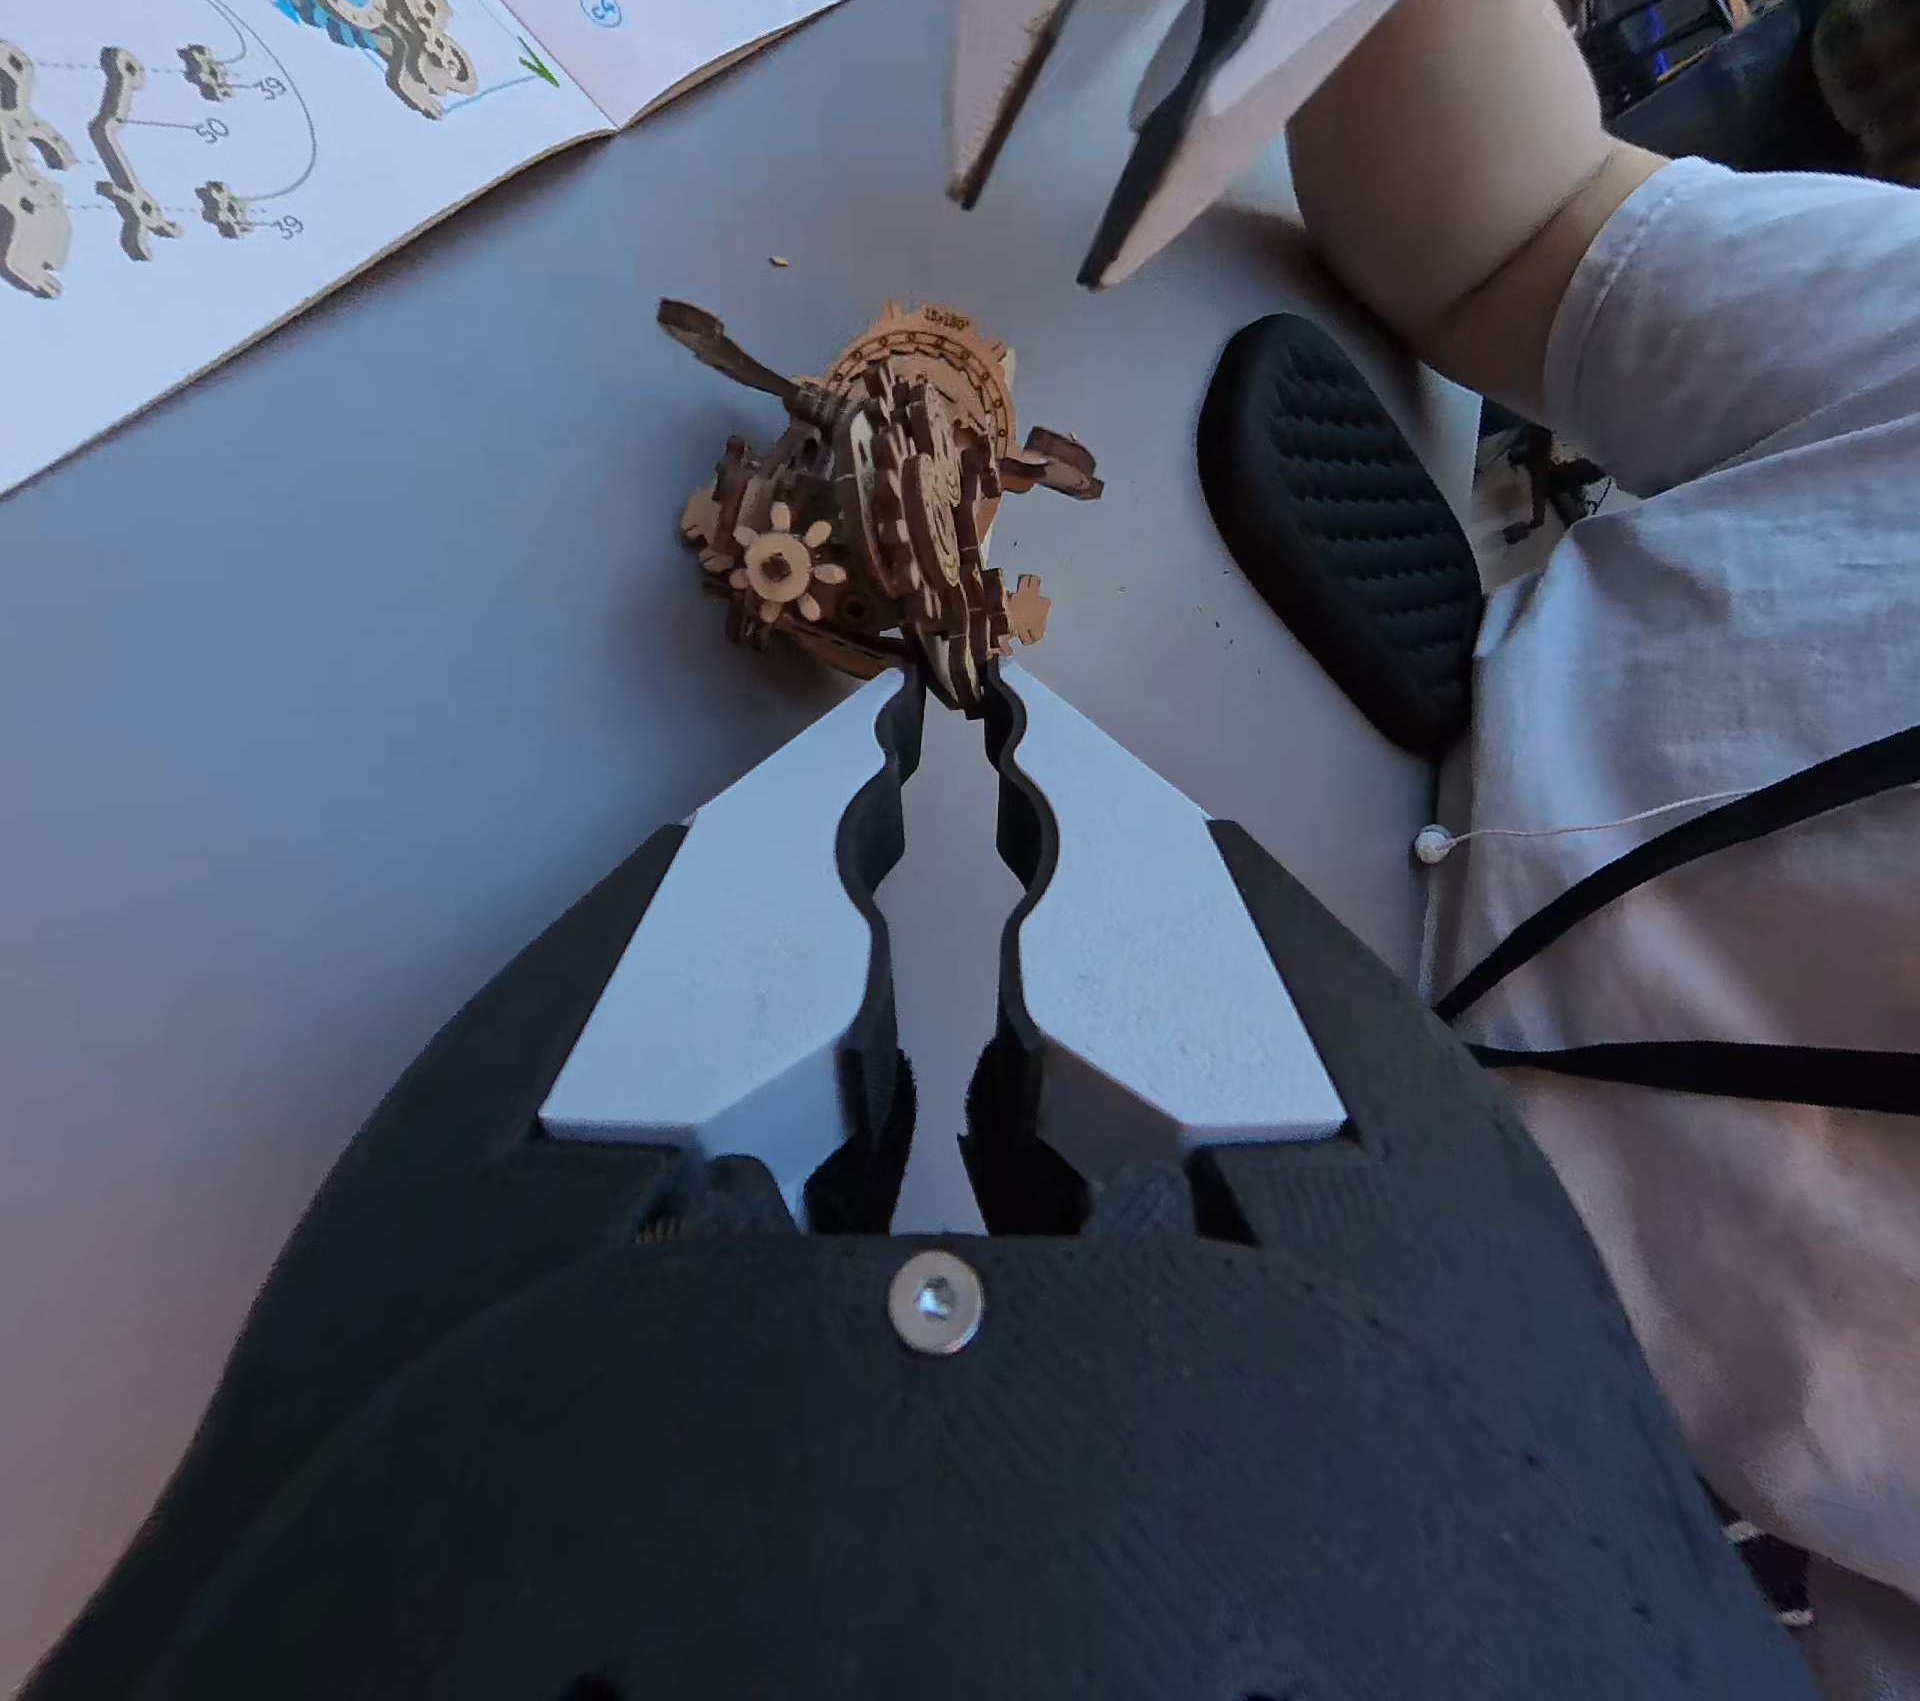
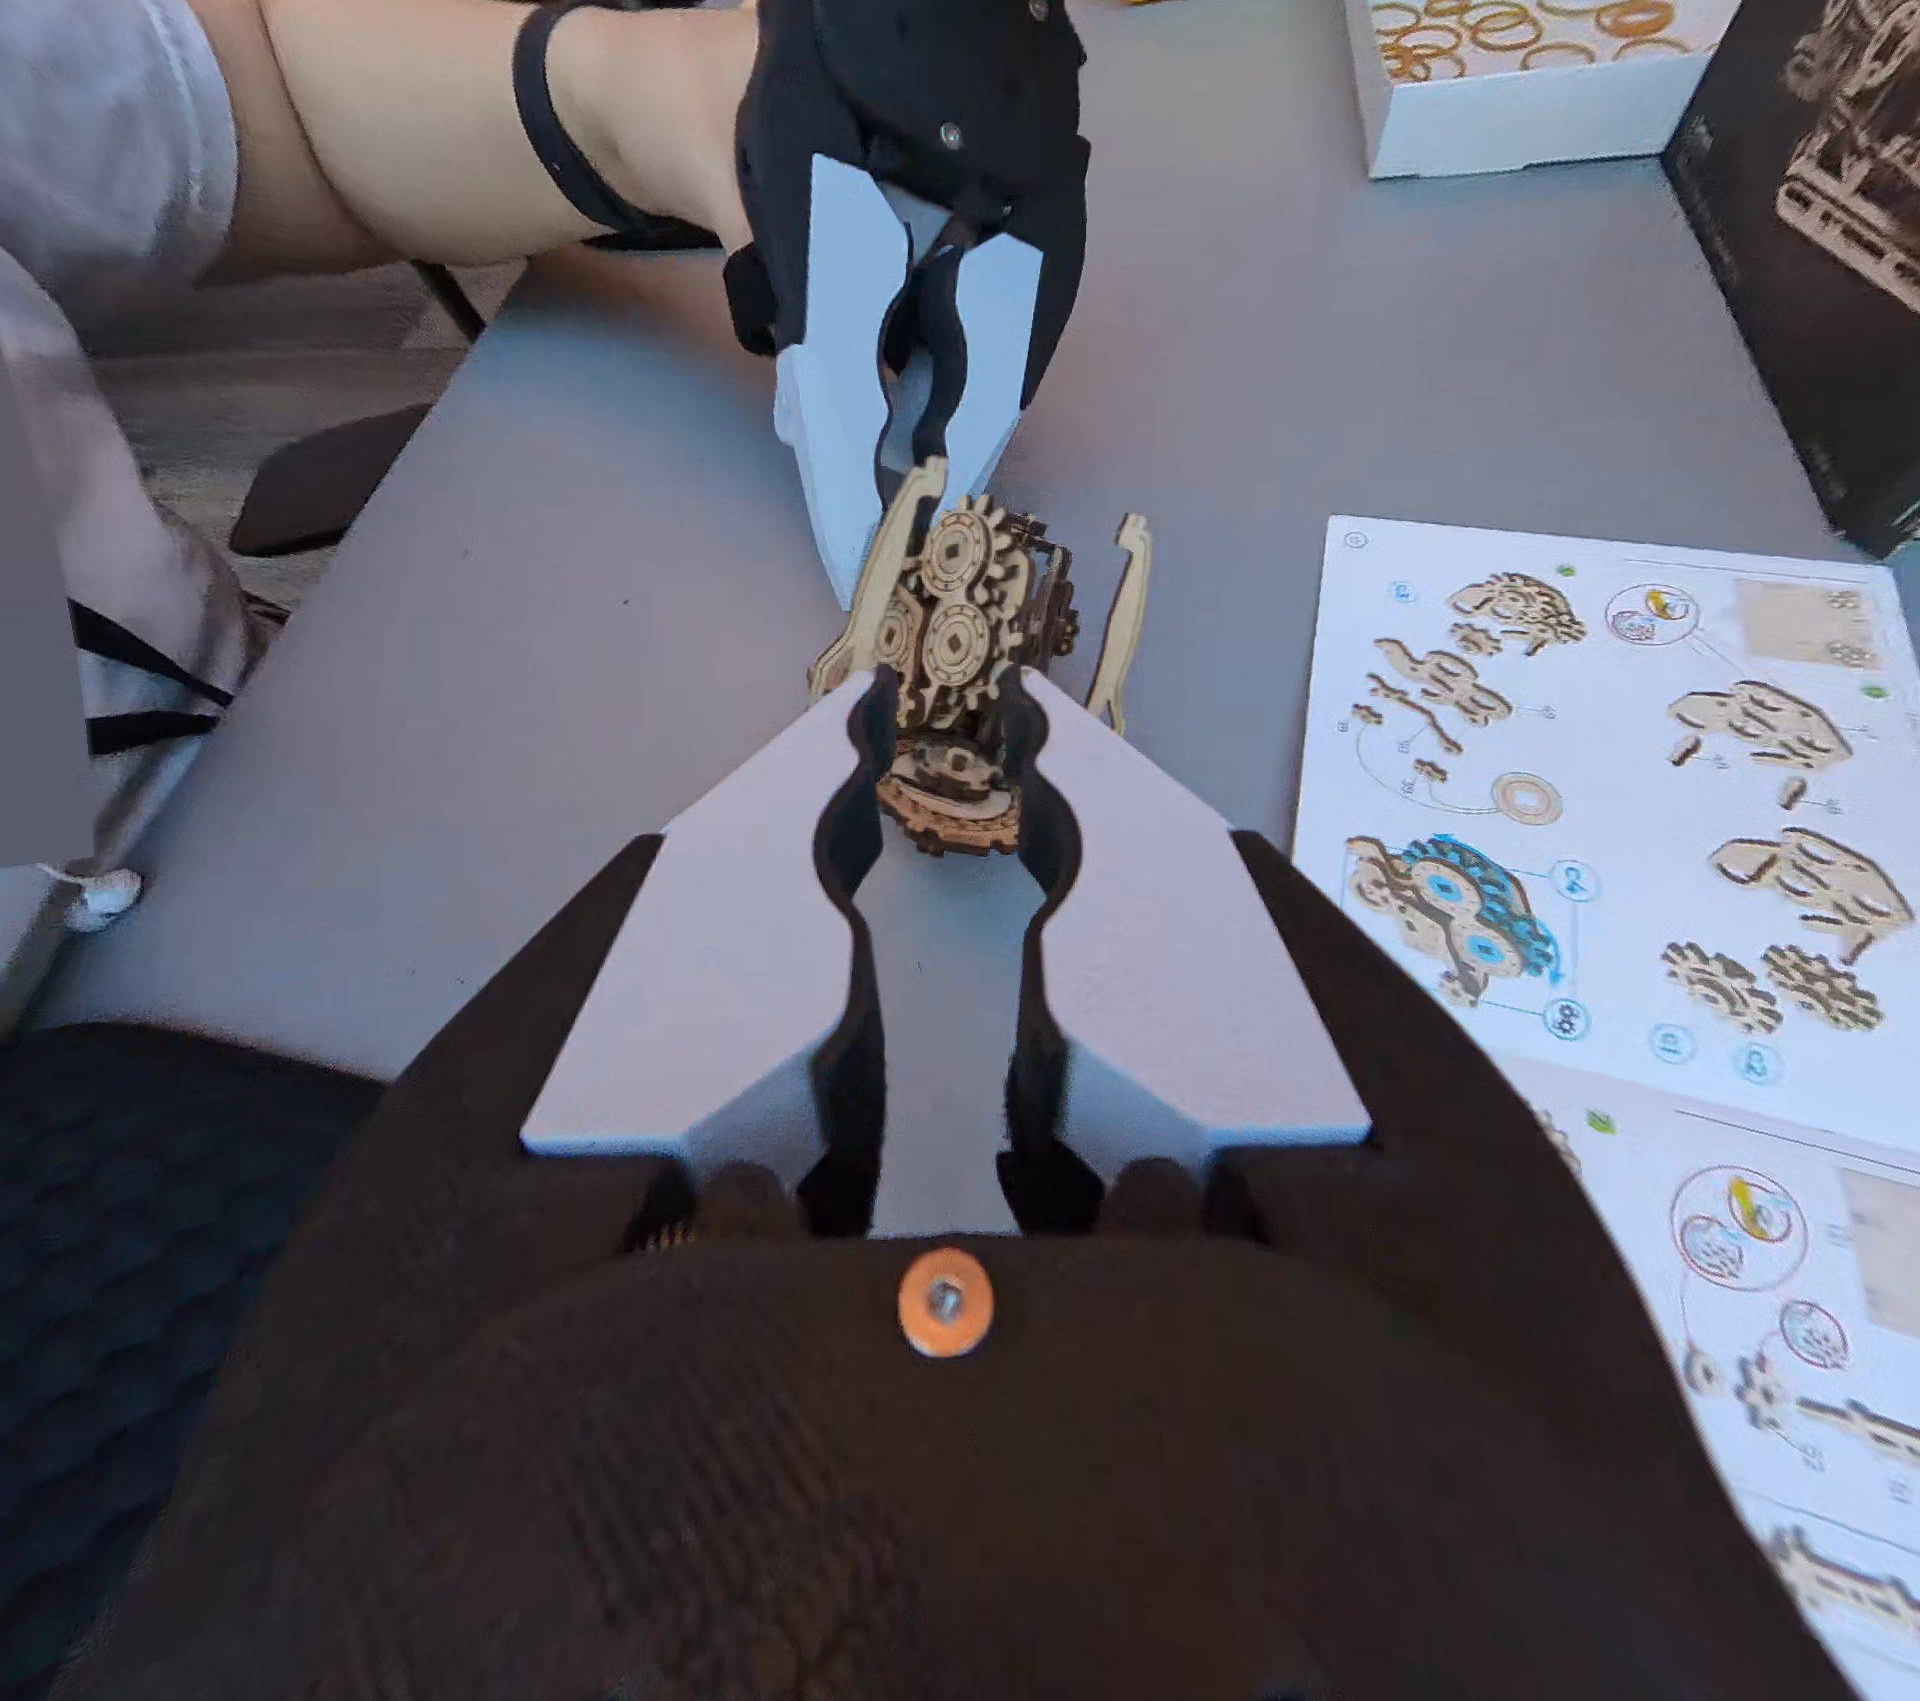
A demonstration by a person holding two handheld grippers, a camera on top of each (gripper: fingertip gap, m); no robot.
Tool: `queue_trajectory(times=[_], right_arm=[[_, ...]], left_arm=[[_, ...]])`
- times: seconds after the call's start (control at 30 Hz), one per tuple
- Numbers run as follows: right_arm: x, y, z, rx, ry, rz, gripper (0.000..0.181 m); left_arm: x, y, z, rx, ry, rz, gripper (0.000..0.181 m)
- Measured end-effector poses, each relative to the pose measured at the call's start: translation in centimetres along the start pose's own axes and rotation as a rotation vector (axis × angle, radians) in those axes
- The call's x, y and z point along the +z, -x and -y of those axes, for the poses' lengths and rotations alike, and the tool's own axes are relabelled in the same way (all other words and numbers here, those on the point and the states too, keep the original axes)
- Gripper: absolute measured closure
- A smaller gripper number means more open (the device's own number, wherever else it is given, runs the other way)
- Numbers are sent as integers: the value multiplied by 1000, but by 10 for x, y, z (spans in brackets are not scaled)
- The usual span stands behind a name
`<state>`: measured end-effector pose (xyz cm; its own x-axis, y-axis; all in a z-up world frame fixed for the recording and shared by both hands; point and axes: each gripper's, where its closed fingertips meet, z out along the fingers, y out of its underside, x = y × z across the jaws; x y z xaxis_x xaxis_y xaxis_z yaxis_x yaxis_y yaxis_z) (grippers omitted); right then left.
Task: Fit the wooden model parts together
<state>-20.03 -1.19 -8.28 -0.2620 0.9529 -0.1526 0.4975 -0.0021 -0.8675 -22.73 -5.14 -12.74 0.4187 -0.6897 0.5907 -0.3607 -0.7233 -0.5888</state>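
Model (image 1: 883,498) mid tabletop (image 1: 312,716), seemingly resting on it, tilted w/ gears facing up and sideways. Pinched at lower edge by left claw (image 1: 951,685), tips clamped on a thin plate. Prob. held that way to steady the assembly and keep the gear side exposed for the other tool.

Right claw (image 2: 948,695) w/ jaws apart, nothing between them. In its own view appears to straddle the model; in left wrist view sits clear of it, no contact. Likely lined up for a press or second grip, approx. opposite the left claw so forces would cancel.

Booklet (image 1: 312,41) lying open just beside the model, diagrams in easy sight, presumably for ref. White box (image 2: 1455,134) of rings (image 2: 1507,30) and dark box (image 2: 1787,301) well apart at far side, out of the work zone.

Count: 1 model, 2 claws, 1 booklet, 1 white box, 1 dark box. Rings: many, too overlapped to count. No loose wooden part seen anywhere.
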Motion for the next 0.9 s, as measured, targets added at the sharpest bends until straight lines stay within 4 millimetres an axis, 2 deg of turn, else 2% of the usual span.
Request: queue_trajectory(times=[0.07, 0.2, 0.3, 0.67, 0.73, 0.83, 0.87, 0.9], right_arm=[[6, -9, 4, 14, -17, 10, 163], [21, -4, -8, 58, 94, 115, 161], [28, -8, -9, 52, 120, 117, 160], [34, -6, -9, 102, 150, 235, 159], [36, 0, -12, 113, 173, 274, 166], [35, 1, -12, 126, 169, 283, 167], [34, 0, -11, 135, 157, 281, 168], [33, 0, -10, 151, 136, 279, 169]], left_arm=[[0, 1, 0, 30, 15, -3, 172], [-1, 2, 1, 60, 28, -19, 172], [-1, 2, -2, 107, 48, -24, 172], [0, 4, 0, 255, 95, -2, 172], [0, 4, 0, 277, 109, 0, 172], [1, 4, 1, 278, 108, 2, 171], [1, 4, 3, 270, 90, -1, 168], [0, 5, 5, 253, 67, -2, 155]])
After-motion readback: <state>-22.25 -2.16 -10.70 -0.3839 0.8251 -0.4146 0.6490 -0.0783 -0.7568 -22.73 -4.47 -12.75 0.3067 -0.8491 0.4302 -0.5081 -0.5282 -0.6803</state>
